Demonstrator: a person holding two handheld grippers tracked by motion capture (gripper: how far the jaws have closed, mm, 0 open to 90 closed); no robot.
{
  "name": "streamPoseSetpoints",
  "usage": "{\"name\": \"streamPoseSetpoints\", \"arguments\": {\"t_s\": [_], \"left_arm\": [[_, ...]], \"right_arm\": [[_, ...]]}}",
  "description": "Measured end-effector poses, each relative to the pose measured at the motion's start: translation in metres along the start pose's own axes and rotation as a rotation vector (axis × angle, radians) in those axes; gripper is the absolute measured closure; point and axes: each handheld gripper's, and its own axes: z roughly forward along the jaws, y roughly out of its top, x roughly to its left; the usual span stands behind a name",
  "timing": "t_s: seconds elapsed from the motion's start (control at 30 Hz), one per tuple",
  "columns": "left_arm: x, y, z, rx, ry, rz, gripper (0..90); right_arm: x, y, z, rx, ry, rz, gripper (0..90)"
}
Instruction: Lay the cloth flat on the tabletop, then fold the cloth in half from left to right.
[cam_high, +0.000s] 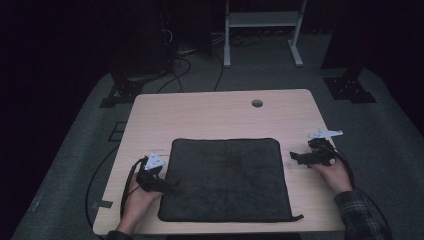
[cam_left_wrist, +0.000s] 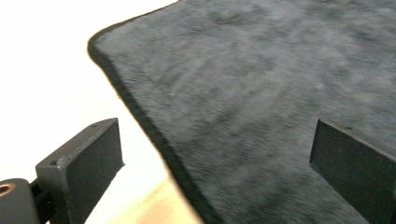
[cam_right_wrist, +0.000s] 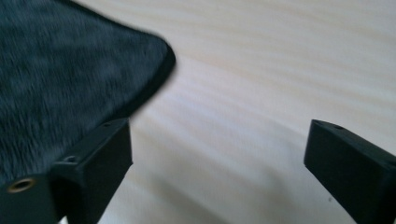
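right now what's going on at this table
A person holds a gripper in each hand over a wooden table where a dark towel lies spread flat. The left gripper sits at the towel's left edge, jaws open, with the edge between them but not pinched. The right gripper is just off the right edge, open over bare wood.

mat (cam_high: 225, 180): dark grey cloth, short fuzzy pile, matt; stitched black binding round the edge
table (cam_high: 200, 112): pale wood-look top, fine straight grain, smooth, slight sheen
left tool (cam_high: 167, 186): black plastic jaw blocks, matt, faintly grainy faces, small holes near the tips; brass-coloured insert at the base
right tool (cam_high: 295, 157): same matt black plastic, brass-coloured insert
floor (cam_high: 75, 150): grey carpet, matt, rough
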Motion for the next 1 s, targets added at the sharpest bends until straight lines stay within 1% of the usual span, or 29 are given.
{"name": "streamPoseSetpoints", "arguments": {"t_s": [0.03, 0.1, 0.13, 0.17, 0.2, 0.23, 0.27, 0.33, 0.37, 0.4, 0.43, 0.47, 0.5, 0.53, 0.6, 0.7, 0.77, 0.8, 0.87, 0.93, 1.0], "left_arm": [[0.002, 0.001, 0.001, -0.001, 0.009, -0.004, 1.7], [0.007, 0.001, 0.001, -0.001, 0.024, -0.011, 1.7], [0.010, 0.001, 0.001, 0.001, 0.034, -0.022, 1.7], [0.010, 0.001, 0.001, 0.001, 0.034, -0.022, 1.7], [0.015, 0.000, 0.001, 0.005, 0.046, -0.035, 1.7], [0.015, 0.000, 0.001, 0.005, 0.046, -0.035, 1.7], [0.017, 0.000, 0.002, 0.009, 0.049, -0.044, 1.7], [0.022, -0.002, 0.004, 0.016, 0.070, -0.062, 1.7], [0.022, -0.002, 0.004, 0.016, 0.070, -0.062, 1.8], [0.025, -0.003, 0.006, 0.017, 0.080, -0.078, 1.9], [0.025, -0.003, 0.006, 0.017, 0.080, -0.078, 2.5], [0.028, -0.004, 0.007, 0.027, 0.103, -0.087, 4.1], [0.028, -0.004, 0.007, 0.027, 0.103, -0.087, 4.3], [0.030, -0.004, 0.008, 0.032, 0.114, -0.093, 4.6], [0.035, -0.006, 0.010, 0.041, 0.125, -0.111, 5.0], [0.037, -0.008, 0.013, 0.067, 0.132, -0.115, 7.1], [0.036, -0.008, 0.015, 0.077, 0.125, -0.116, 7.5], [0.034, -0.008, 0.014, 0.074, 0.116, -0.115, 12.0], [0.033, -0.008, 0.014, 0.074, 0.111, -0.116, 14.0], [0.032, -0.011, 0.012, 0.057, 0.092, -0.131, 21.2], [0.031, -0.011, 0.011, 0.052, 0.088, -0.125, 25.2]], "right_arm": [[0.000, -0.005, -0.001, 0.016, -0.007, -0.005, 1.6], [0.000, -0.014, -0.003, 0.025, -0.027, -0.007, 1.6], [0.000, -0.021, -0.003, 0.035, -0.053, -0.008, 0.8], [0.000, -0.021, -0.003, 0.035, -0.053, -0.008, 0.8], [-0.001, -0.025, -0.005, 0.028, -0.042, 0.018, 0.8], [-0.001, -0.026, -0.007, 0.030, -0.046, 0.018, 0.8], [-0.001, -0.026, -0.007, 0.030, -0.046, 0.018, 0.8], [-0.002, -0.029, -0.009, 0.028, -0.047, 0.023, 0.8], [-0.002, -0.029, -0.009, 0.028, -0.047, 0.023, 0.8], [-0.002, -0.029, -0.010, 0.030, -0.048, 0.025, 0.8], [-0.002, -0.029, -0.010, 0.030, -0.048, 0.025, 0.8], [-0.002, -0.029, -0.010, 0.030, -0.048, 0.025, 0.8], [-0.002, -0.029, -0.010, 0.030, -0.049, 0.025, 0.8], [-0.002, -0.029, -0.010, 0.030, -0.049, 0.026, 0.8], [-0.002, -0.029, -0.010, 0.030, -0.049, 0.026, 0.8], [-0.002, -0.029, -0.010, 0.030, -0.049, 0.026, 0.8], [-0.002, -0.029, -0.010, 0.030, -0.048, 0.025, 0.7], [-0.002, -0.029, -0.010, 0.030, -0.049, 0.025, 0.8], [-0.002, -0.029, -0.010, 0.030, -0.049, 0.025, 0.8], [-0.002, -0.029, -0.010, 0.030, -0.048, 0.026, 0.8], [-0.002, -0.029, -0.010, 0.030, -0.048, 0.025, 0.8]]}}
